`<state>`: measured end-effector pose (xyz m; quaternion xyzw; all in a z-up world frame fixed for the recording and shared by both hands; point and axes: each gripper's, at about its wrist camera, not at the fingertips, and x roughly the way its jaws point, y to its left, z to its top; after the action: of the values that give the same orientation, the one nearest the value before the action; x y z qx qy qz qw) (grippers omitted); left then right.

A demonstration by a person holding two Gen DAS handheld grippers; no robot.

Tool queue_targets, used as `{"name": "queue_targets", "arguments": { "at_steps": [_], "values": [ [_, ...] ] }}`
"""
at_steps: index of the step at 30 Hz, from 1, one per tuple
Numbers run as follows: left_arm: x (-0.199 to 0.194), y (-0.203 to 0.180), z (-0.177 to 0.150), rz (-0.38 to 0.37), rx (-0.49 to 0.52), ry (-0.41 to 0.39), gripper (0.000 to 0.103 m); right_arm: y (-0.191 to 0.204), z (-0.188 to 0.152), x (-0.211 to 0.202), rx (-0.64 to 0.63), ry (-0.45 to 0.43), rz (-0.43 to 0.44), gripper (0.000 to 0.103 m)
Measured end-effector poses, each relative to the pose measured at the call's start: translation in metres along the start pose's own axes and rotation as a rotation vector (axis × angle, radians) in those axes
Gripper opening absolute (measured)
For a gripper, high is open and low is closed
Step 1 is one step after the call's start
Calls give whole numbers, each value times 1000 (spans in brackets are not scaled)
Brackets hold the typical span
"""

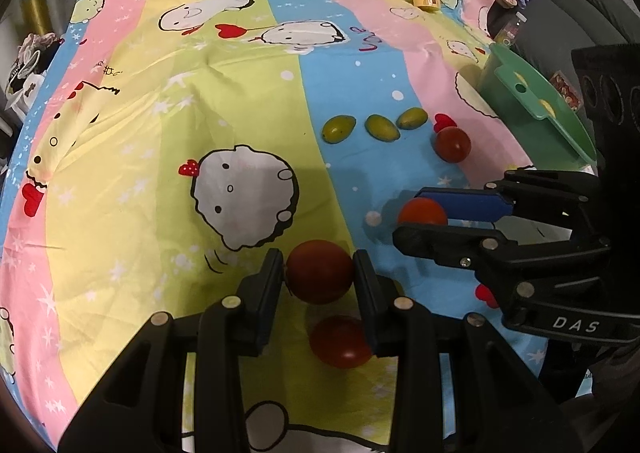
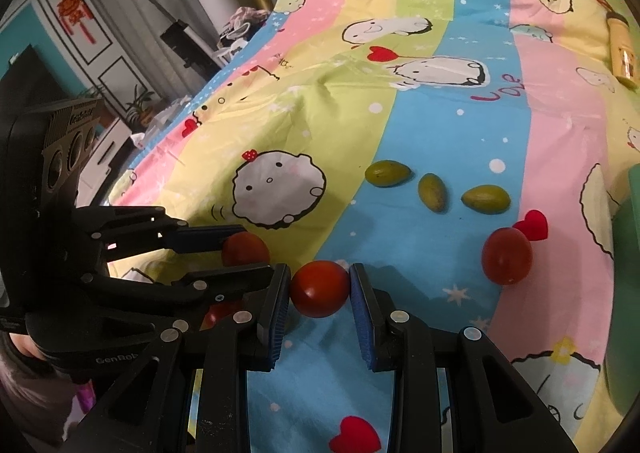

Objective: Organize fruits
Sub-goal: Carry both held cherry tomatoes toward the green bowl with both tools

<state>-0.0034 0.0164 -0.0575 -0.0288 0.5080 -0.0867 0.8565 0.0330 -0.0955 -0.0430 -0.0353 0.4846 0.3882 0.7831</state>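
Both grippers pinch a tomato apiece, the left [image 1: 319, 273] and the right [image 2: 319, 289]; next, I'd guess, each gets carried toward the loose tomato [image 2: 507, 256].

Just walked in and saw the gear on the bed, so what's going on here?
A person is sorting fruit on a cartoon-print sheet with a handheld gripper in each hand. The left gripper is shut on one red tomato, and the right gripper is shut on another tomato. A third tomato lies under the left gripper, a fourth sits loose near three green fruits, and a green bin waits at the edge.
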Motion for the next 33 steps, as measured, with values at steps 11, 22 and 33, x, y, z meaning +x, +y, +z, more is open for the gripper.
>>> {"name": "queue_targets", "arguments": {
  "at_steps": [11,22,33],
  "values": [
    [-6,-8,3,1,12,-16,32,-7,-3,-14,23,-38,2,33],
    [-2,-8,6,14,16,-5,33,-12,-5,-22,37,-57,2,33],
    [19,-5,7,-9,6,53,33,-17,-9,-22,49,-53,7,33]
  ]
}}
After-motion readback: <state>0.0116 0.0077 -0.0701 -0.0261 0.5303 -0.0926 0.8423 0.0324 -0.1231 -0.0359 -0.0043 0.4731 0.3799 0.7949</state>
